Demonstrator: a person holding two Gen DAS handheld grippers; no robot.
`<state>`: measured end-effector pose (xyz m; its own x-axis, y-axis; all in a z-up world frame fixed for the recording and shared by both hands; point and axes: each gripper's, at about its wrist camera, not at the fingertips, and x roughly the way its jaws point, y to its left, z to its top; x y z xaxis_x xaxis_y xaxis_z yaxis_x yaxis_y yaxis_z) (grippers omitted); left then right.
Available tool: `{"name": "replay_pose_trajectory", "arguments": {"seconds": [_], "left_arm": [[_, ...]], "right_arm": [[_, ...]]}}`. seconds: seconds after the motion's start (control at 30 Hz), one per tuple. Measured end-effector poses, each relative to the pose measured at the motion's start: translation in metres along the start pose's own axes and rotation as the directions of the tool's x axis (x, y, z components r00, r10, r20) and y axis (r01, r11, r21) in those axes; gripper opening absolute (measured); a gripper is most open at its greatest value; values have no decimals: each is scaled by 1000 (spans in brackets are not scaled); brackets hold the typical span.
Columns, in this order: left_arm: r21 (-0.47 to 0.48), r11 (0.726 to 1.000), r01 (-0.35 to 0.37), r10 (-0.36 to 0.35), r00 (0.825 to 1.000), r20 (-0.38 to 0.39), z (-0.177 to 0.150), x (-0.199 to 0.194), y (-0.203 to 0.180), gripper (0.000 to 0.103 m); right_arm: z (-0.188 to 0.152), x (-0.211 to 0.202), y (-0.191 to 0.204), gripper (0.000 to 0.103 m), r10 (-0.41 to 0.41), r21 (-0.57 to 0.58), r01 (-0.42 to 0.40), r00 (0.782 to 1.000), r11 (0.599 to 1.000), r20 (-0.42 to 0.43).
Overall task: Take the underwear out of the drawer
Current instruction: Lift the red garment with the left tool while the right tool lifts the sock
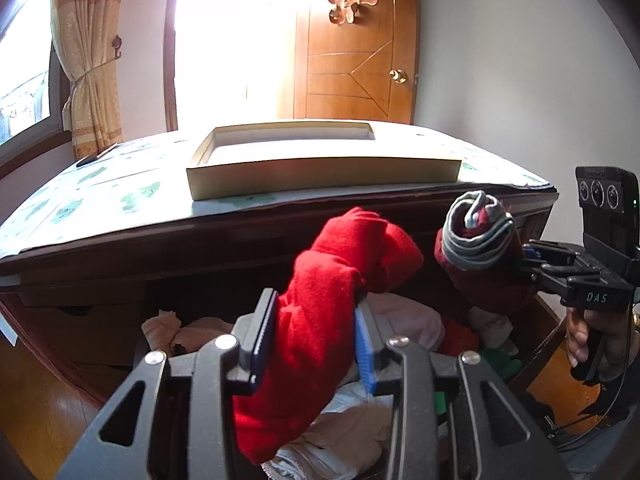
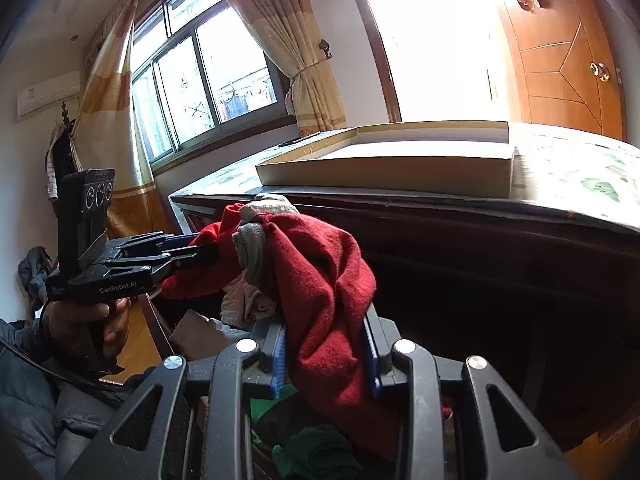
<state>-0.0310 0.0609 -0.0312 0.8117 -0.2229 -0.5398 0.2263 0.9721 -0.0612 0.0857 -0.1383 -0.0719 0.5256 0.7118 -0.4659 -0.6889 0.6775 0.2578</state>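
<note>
A wooden door (image 1: pixel 352 60) is flanked by a sunlit doorway; a curtained window (image 2: pixel 200 68) is set in the white wall.

Left gripper (image 1: pixel 316 332), black two-finger frame with blue-ribbed pads, angled slightly downward above the open dark wooden drawer (image 1: pixel 536 344); its jaws are closed on a bright red fleece garment (image 1: pixel 320 320) pinched between the pads. Right gripper (image 2: pixel 328 344), of identical build, likewise tilted downward over the drawer, jaws clamped on a dark red garment with a grey striped band (image 2: pixel 320 280). The right hand (image 1: pixel 588 336) wraps the pistol-style handle beneath its gripper; the left hand (image 2: pixel 88 324) does the same, a grey padded sleeve (image 2: pixel 44 392) behind it.
</note>
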Motion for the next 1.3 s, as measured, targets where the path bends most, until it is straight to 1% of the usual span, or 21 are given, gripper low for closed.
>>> {"name": "replay_pose_trajectory", "arguments": {"seconds": [0.13,0.5,0.7,1.07,1.3], "left_arm": [[-7,1000,-8,8,1000,6,0,-2,2,34],[-26,999,-19,19,999,38,1,-10,6,34],[-36,999,-23,25,998,49,1,-13,7,34],[-58,998,-31,35,996,76,5,-19,11,33],[-63,998,-19,24,997,77,6,-21,11,30]], "right_arm": [[-1,-1,3,33,7,17,-8,1000,1000,18],[8,-18,22,33,20,5,-20,995,1000,97],[10,-23,28,33,29,11,-31,992,999,126],[13,-31,24,33,38,45,-46,985,998,168],[12,-31,24,33,40,46,-49,983,998,178]]}}
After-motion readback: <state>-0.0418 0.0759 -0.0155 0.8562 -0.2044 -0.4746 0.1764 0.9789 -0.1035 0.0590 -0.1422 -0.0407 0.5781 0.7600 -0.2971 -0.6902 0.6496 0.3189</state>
